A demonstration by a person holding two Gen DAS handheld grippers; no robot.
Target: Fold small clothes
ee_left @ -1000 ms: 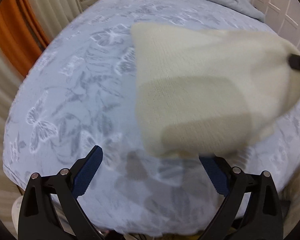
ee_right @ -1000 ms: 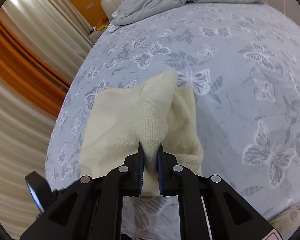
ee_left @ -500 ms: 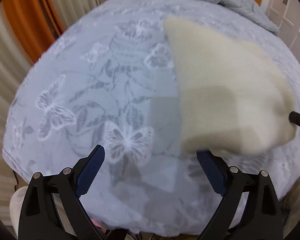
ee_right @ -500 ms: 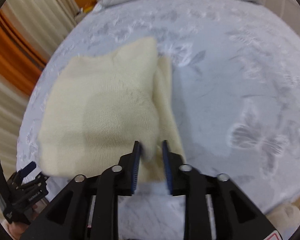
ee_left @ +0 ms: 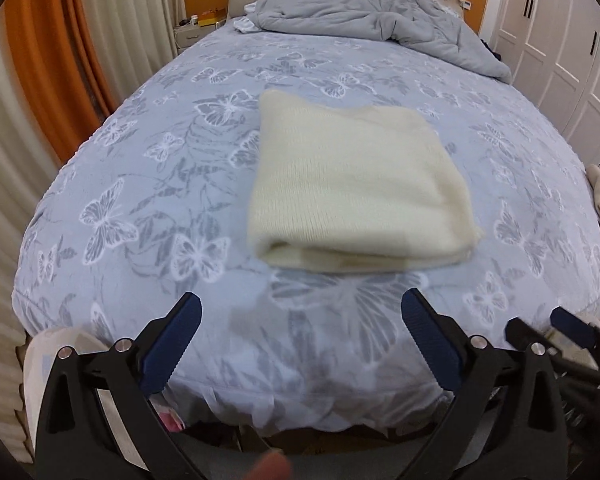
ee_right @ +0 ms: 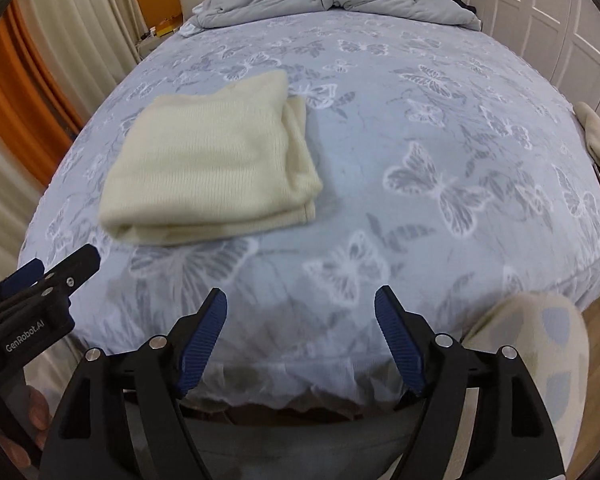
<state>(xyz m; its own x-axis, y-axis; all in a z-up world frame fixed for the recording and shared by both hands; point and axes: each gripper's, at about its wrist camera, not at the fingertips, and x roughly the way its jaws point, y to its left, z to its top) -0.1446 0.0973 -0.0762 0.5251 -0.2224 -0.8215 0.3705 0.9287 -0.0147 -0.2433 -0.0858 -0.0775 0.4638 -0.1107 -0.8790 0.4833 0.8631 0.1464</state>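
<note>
The cream sweater (ee_left: 356, 184) lies folded in layers on the bed (ee_left: 148, 184), near its foot edge. I hold the left claw (ee_left: 300, 344) and right claw (ee_right: 300, 332) clear of the cloth, each with its 2 fingers spread and gripping nothing. I judge this fold finished. To do it well, I check that the edges sit aligned, then press the stack flat rather than re-gripping a corner.

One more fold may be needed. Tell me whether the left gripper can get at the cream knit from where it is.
Probably yes. The left gripper is open and empty, the knit lies straight ahead on the bed, and nothing stands between them.
</note>
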